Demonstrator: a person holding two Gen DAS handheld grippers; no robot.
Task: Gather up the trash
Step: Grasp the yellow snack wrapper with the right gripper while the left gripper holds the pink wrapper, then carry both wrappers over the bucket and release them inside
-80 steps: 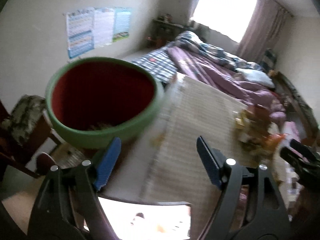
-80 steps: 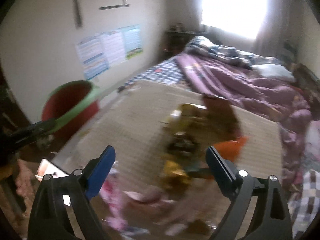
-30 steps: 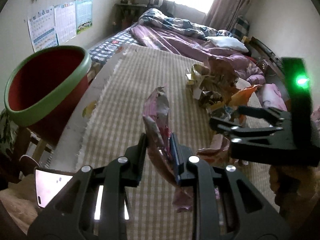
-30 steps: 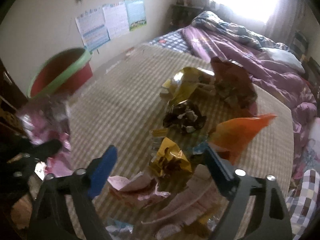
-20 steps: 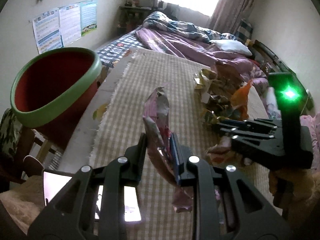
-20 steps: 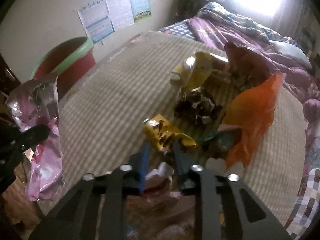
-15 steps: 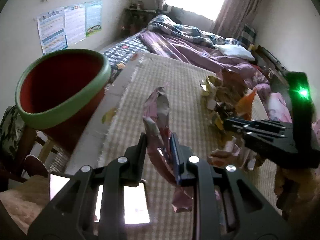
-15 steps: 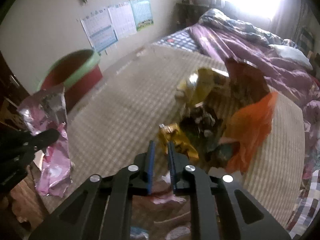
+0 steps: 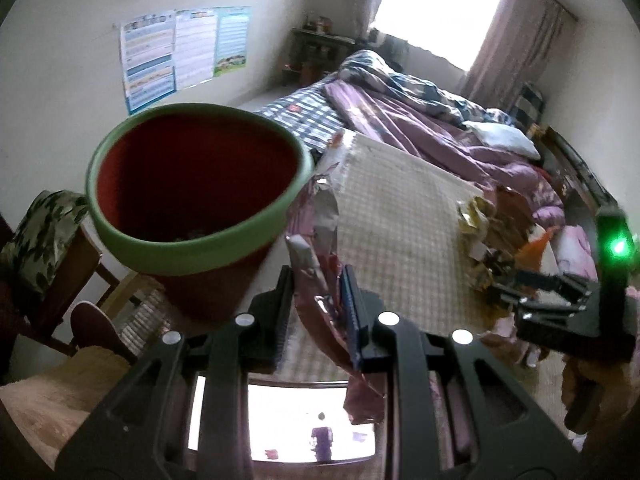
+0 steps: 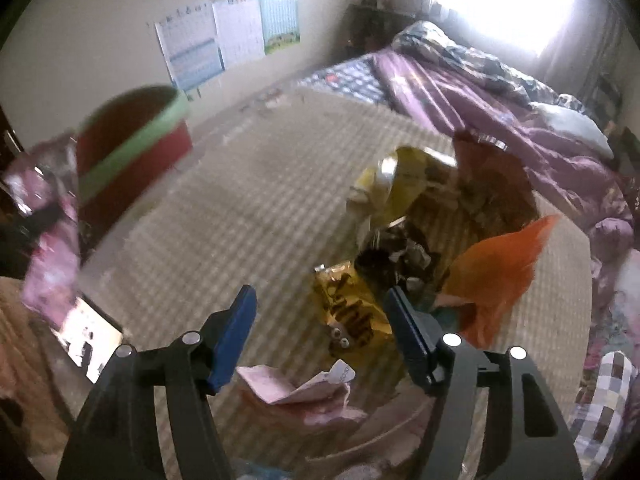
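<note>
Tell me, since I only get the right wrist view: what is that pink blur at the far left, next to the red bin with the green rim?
Observer: It's a pink foil wrapper. The left gripper is shut on it and holds it upright beside the red bin, not yet over the opening.
Operator: Is the bin empty? I only see its outside.
Observer: Not quite. The left wrist view looks into it, and some small debris lies at the bottom, too dark to identify.

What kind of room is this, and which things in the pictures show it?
Most likely a bedroom in a home. An unmade bed with purple bedding and a pillow stands under a curtained window, and school-style posters hang on the wall.
</note>
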